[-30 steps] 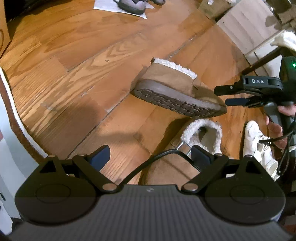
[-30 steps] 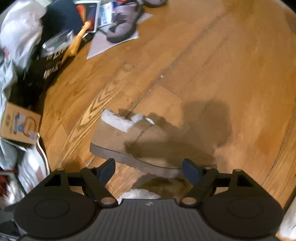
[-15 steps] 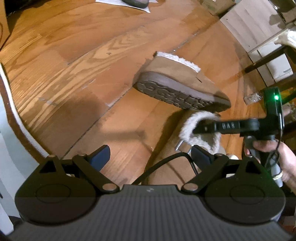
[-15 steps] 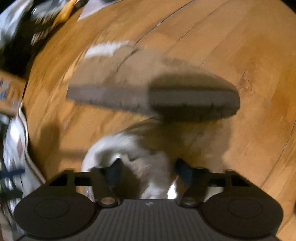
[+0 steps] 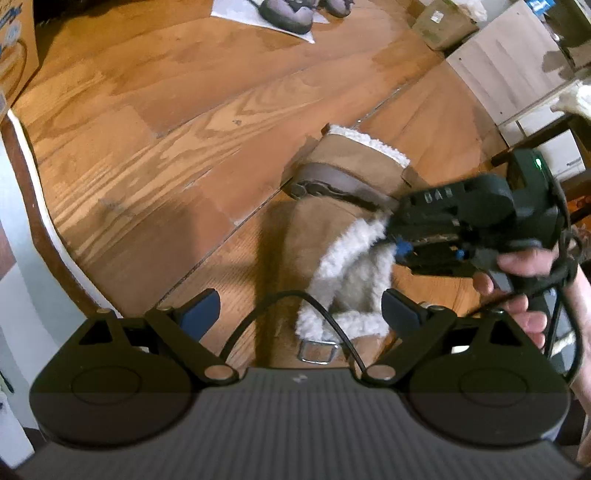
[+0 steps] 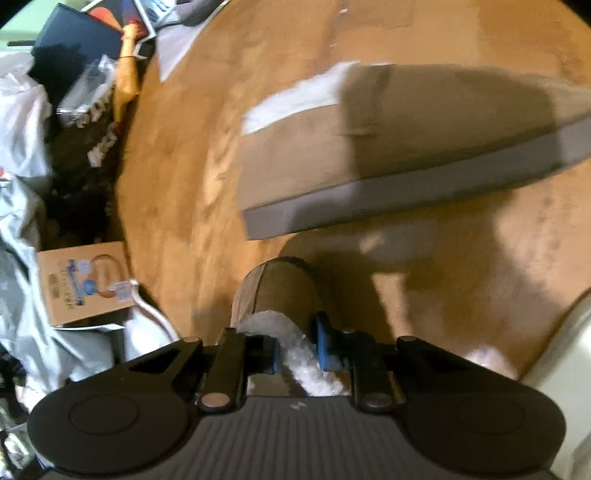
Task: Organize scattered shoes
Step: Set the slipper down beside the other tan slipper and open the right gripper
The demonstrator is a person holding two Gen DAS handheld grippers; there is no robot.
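At the middle of the left wrist frame, the near tan boot [image 5: 314, 251] is lying on the wooden floor [image 5: 147, 147], its fleece-lined opening facing the camera, while the right gripper [image 5: 397, 247] is reaching in from the right edge, held in a hand [image 5: 524, 284], and pinching the fleece cuff [image 5: 354, 254]. The right wrist view is showing the same grip low in the frame: its jaws are drawn close together on the white fleece, with the blue pads [image 6: 325, 347] pressing it from either side. The second tan boot [image 5: 351, 173] is lying on its side just beyond, sole toward the left camera; it seems to be touching the near boot's toe, though blur is making that hard to confirm. The left gripper [image 5: 299, 310] is hovering with its jaws spread wide and empty. A grey pair of shoes [image 5: 291, 14] is sitting on white paper [image 5: 240, 11] at the top of the frame.
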